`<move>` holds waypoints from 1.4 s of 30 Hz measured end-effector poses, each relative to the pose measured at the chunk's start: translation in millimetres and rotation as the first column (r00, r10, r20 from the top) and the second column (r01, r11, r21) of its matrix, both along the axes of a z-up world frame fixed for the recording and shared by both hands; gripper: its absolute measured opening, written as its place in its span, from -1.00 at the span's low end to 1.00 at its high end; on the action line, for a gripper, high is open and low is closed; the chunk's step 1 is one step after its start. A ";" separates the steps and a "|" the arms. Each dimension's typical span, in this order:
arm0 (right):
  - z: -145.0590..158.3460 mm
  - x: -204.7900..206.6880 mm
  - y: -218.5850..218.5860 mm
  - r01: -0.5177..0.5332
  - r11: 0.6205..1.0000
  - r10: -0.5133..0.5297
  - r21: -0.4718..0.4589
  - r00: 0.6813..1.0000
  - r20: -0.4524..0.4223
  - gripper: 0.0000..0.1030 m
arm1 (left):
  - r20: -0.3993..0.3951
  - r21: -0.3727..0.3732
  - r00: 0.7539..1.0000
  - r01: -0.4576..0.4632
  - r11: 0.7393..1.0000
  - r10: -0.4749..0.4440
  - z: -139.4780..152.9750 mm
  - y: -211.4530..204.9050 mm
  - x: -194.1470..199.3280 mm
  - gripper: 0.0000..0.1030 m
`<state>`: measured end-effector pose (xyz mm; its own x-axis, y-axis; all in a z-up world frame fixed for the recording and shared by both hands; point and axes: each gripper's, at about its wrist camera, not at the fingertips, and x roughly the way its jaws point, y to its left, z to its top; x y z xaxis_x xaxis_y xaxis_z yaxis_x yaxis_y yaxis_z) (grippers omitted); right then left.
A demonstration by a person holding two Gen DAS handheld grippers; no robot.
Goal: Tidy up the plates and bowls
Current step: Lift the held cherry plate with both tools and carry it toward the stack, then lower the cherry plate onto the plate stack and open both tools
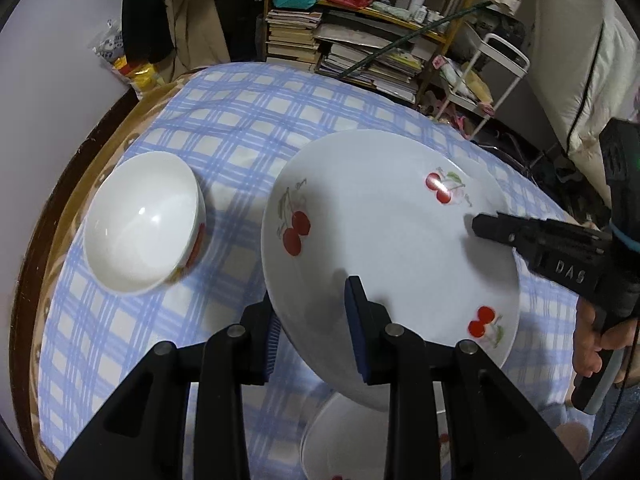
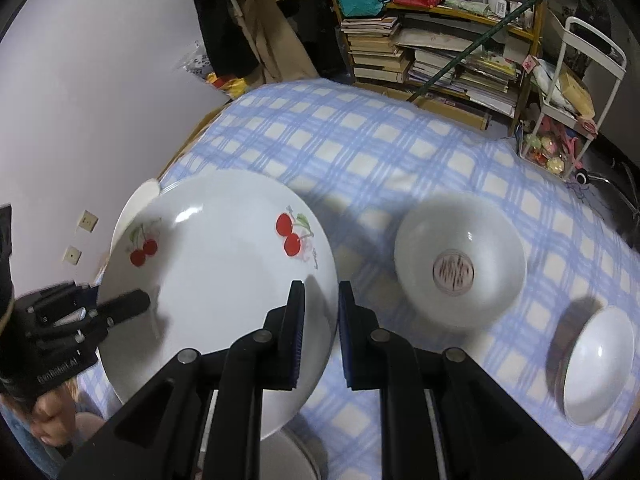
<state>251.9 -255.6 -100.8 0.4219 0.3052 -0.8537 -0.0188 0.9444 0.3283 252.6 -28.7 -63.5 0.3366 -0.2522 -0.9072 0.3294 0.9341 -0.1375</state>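
Fingers of the left gripper (image 1: 314,330) straddle the near left rim of the plate (image 1: 384,248): we find one pad (image 1: 357,328) on the upper face and the other below the rim, clamping it. Our right gripper (image 2: 320,334) takes the opposite rim in the same manner, one finger (image 2: 294,336) over the face, its partner outside the edge, the gap between them narrow and the rim pinched. We note the plate is held between both grippers, tilted, clear of the checked cloth (image 1: 224,128), its shadow falling on the cloth beneath. It bears three cherry motifs.

Left of the left fingers, well apart, we record a white bowl (image 1: 142,222) upright on the cloth near the table edge. Directly below those fingers, at the bottom of the left view, a second cherry plate (image 1: 352,440) lies partly hidden.

Right of the right fingers, we see a bowl with a round mark in its base (image 2: 460,266) resting on the cloth, somewhat blurred. Further right, near the frame edge, stands a small white bowl (image 2: 598,364).

Across the plate from the left fingers, a hand (image 1: 596,344) grips the right tool's handle.

Beyond the table, ahead of both sets of fingers, we observe a shelf of stacked books (image 2: 436,52) and a white trolley (image 2: 576,92).
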 end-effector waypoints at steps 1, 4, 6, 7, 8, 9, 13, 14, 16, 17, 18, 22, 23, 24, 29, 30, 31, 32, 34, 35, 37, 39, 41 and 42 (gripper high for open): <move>-0.4 -6.6 0.7 -0.002 1.000 0.002 -0.004 1.000 -0.002 -0.66 | -0.002 -0.002 1.000 0.006 1.000 -0.006 2.3 0.3 -7.4 -0.44; -4.7 -30.0 -1.0 0.023 0.999 -0.022 0.032 0.999 -0.027 -0.66 | 0.014 0.018 1.000 0.012 1.000 -0.013 7.2 0.0 -27.2 -0.43; -12.1 -46.1 -5.9 0.056 0.993 -0.048 0.104 0.996 -0.074 -0.66 | 0.001 0.016 1.000 0.022 1.000 -0.022 7.7 1.0 -38.3 -0.43; -13.4 -55.3 -4.5 0.056 0.994 -0.049 0.097 0.996 -0.074 -0.66 | -0.004 0.015 1.000 0.028 0.999 -0.028 7.7 1.0 -44.8 -0.43; -13.3 -60.2 -2.5 0.050 0.996 -0.044 0.079 0.997 -0.070 -0.66 | -0.005 0.022 1.000 0.029 0.999 -0.029 7.3 0.0 -49.3 -0.43; -13.0 -68.2 0.0 0.044 0.997 -0.040 0.061 0.997 -0.062 -0.66 | -0.004 0.041 1.000 0.027 0.999 -0.027 5.7 0.5 -57.5 -0.43; -19.0 -95.7 0.6 0.069 0.990 -0.060 0.122 0.995 -0.075 -0.66 | -0.053 0.028 0.999 0.014 1.000 -0.012 -6.7 7.9 -76.1 -0.43; -20.6 -101.6 1.3 0.071 0.990 -0.062 0.118 0.995 -0.078 -0.69 | -0.071 0.023 0.997 0.007 1.000 -0.005 -11.1 9.2 -80.2 -0.43; -24.5 -112.5 3.5 0.078 0.990 -0.068 0.114 0.994 -0.088 -0.69 | -0.086 0.044 0.996 0.000 0.999 0.003 -17.9 8.4 -87.1 -0.41; -26.2 -116.8 3.5 0.104 0.986 -0.091 0.131 0.991 -0.101 -0.69 | -0.088 0.050 0.996 0.002 0.999 0.003 -19.6 7.7 -88.4 -0.41; -27.0 -120.8 3.1 0.119 0.983 -0.105 0.137 0.989 -0.105 -0.69 | -0.094 0.052 0.996 0.000 0.999 0.005 -21.2 7.9 -88.8 -0.41; -30.0 -130.9 5.0 0.138 0.982 -0.124 0.132 0.986 -0.108 -0.69 | -0.103 0.047 0.995 -0.009 0.999 0.013 -23.7 11.1 -92.8 -0.41; -31.3 -134.0 5.6 0.138 0.980 -0.123 0.144 0.986 -0.110 -0.69 | -0.105 0.048 0.994 -0.009 0.999 0.014 -25.1 12.0 -93.9 -0.41; -32.2 -137.8 6.9 0.139 0.980 -0.124 0.145 0.986 -0.111 -0.69 | -0.114 0.044 0.993 -0.011 0.999 0.016 -27.1 13.1 -94.8 -0.41; -42.3 -146.5 15.2 0.142 0.984 -0.128 0.104 0.983 -0.128 -0.69 | -0.152 0.059 0.988 -0.016 0.998 0.024 -44.3 12.4 -99.2 -0.40; -45.8 -148.6 15.5 0.147 0.983 -0.132 0.107 0.982 -0.136 -0.69 | -0.162 0.054 0.986 -0.025 0.998 0.034 -48.1 12.8 -99.1 -0.40; -47.2 -150.2 15.3 0.148 0.983 -0.132 0.106 0.981 -0.142 -0.69 | -0.172 0.056 0.984 -0.027 0.998 0.036 -51.2 12.3 -99.0 -0.39; -50.0 -151.9 15.2 0.154 0.982 -0.138 0.105 0.980 -0.146 -0.69 | -0.176 0.062 0.984 -0.027 0.998 0.038 -53.5 11.8 -99.2 -0.39; -55.6 -154.2 15.0 0.159 0.981 -0.141 0.110 0.977 -0.157 -0.69 | -0.181 0.072 0.983 -0.026 0.997 0.039 -56.8 10.5 -98.8 -0.39; -57.4 -154.8 14.7 0.164 0.980 -0.145 0.112 0.976 -0.162 -0.69 | -0.187 0.071 0.981 -0.028 0.997 0.041 -58.2 10.6 -98.5 -0.39; -59.7 -154.8 15.1 0.168 0.980 -0.148 0.110 0.975 -0.168 -0.69 | -0.205 0.066 0.978 -0.035 0.997 0.048 -62.0 11.4 -98.1 -0.39; -61.8 -156.0 15.4 0.172 0.979 -0.152 0.113 0.974 -0.166 -0.69 | -0.213 0.079 0.975 -0.041 0.996 0.057 -65.9 11.7 -97.8 -0.39; -62.1 -156.3 16.0 0.176 0.977 -0.156 0.121 0.975 -0.161 -0.69 | -0.225 0.087 0.972 -0.049 0.995 0.068 -71.2 13.2 -97.2 -0.33; -63.2 -157.1 17.3 0.179 0.977 -0.159 0.119 0.975 -0.158 -0.70 | -0.231 0.088 0.970 -0.056 0.995 0.075 -74.0 13.8 -96.3 -0.32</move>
<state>94.8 -238.3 -164.0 0.3499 0.3544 -0.8672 0.1949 0.8779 0.4374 156.2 -14.9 -137.5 0.1263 -0.1599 -0.9790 0.2350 0.9637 -0.1271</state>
